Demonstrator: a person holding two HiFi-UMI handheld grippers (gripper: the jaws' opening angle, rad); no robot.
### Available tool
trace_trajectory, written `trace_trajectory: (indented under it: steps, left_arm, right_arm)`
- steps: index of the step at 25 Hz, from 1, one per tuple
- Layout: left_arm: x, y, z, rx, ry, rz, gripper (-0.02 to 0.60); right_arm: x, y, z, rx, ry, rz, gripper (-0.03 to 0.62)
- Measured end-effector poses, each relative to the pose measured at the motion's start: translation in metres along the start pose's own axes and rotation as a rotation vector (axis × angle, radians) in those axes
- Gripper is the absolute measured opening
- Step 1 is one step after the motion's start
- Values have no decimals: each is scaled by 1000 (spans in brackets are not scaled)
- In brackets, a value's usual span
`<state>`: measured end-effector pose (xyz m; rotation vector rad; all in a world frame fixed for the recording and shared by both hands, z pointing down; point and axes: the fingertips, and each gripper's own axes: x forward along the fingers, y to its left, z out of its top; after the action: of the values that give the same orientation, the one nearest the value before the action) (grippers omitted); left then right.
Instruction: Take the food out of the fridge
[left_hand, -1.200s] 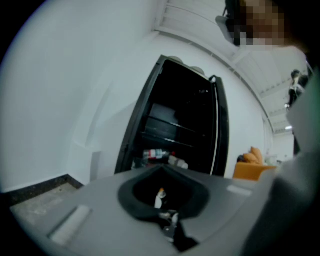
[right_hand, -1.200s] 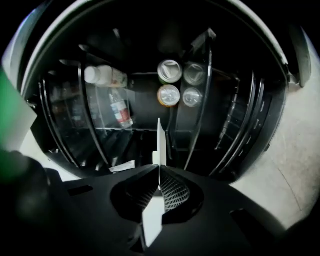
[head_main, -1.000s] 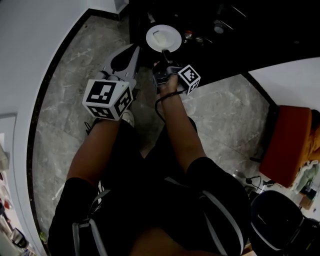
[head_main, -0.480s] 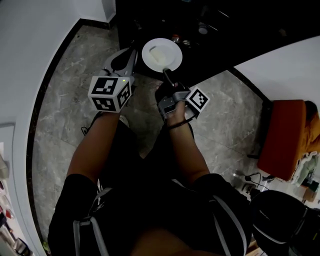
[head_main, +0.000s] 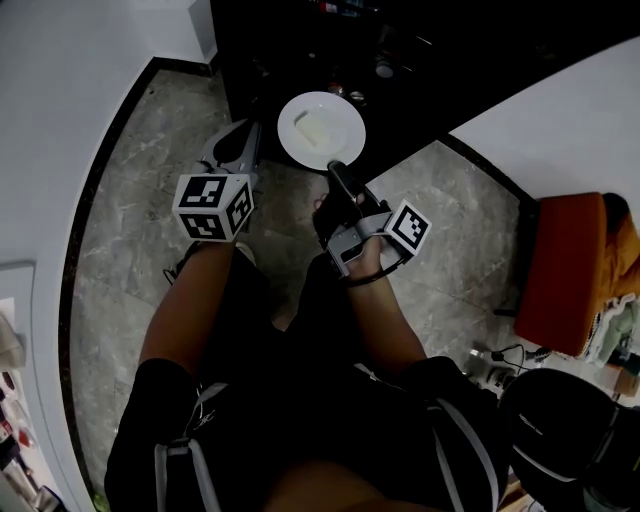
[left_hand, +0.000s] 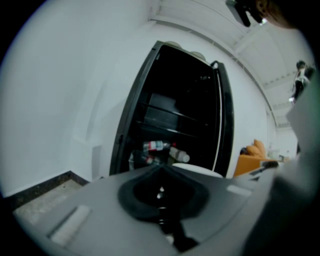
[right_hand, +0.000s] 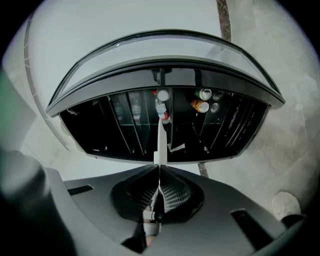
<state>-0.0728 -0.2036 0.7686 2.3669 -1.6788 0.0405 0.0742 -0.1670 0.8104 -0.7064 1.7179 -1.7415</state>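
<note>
grippers: two, one in each of the person's hands, each with one of the two marker cubes (head_main: 214, 205) on it
left gripper (head_main: 249, 136): jaws pressed together with nothing between them (left_hand: 161, 168); it is just left of the plate and not touching it
right gripper (head_main: 336, 170): jaws closed tight on the near rim of the round white plate (head_main: 346, 122); in its own view (right_hand: 159, 165) the plate (right_hand: 160, 142) shows edge-on as one thin white strip running out from between the jaws
pale rectangular block of food (head_main: 316, 128): one, lying near the middle of the plate
plate, place: one, held up in the air just in front of the open black fridge (head_main: 300, 45), over the edge of the grey marbled floor (head_main: 130, 230)
fridge in the left gripper view (left_hand: 175, 105): door open, dark shelves, two bottles (left_hand: 160, 146) lying on a low shelf
fridge in the right gripper view (right_hand: 120, 125): one red-labelled bottle (right_hand: 161, 109), several cans (right_hand: 201, 105), too dim to count exactly
orange seat (head_main: 570, 275): one, well to the right
</note>
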Motion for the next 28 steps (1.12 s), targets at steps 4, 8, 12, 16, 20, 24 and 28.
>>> trace_trajectory:
  steps: [4, 8, 12, 16, 20, 24, 28]
  left_arm:
    - [-5, -8, 30, 32, -8, -3, 3]
    - [-12, -20, 83, 42, 2, -23, 3]
    - [-16, -37, 155, 73, 29, -48, 3]
    - [-25, -55, 241, 96, 29, -55, 3]
    - [-45, -75, 325, 84, 31, -60, 3]
    - [-64, -103, 405, 88, 34, -63, 3]
    - [-76, -124, 456, 45, 84, -77, 3]
  right_arm:
    - [1, 35, 1, 5, -10, 24, 8]
    - [-5, 90, 8, 23, -42, 38, 8]
    - [-7, 170, 10, 24, -58, 46, 8]
    - [-5, 256, 4, 23, -32, 48, 8]
    - [-9, 335, -8, 35, -17, 28, 8]
    - [-17, 421, -17, 35, -9, 35, 8]
    - [-20, 481, -16, 37, -24, 19, 8]
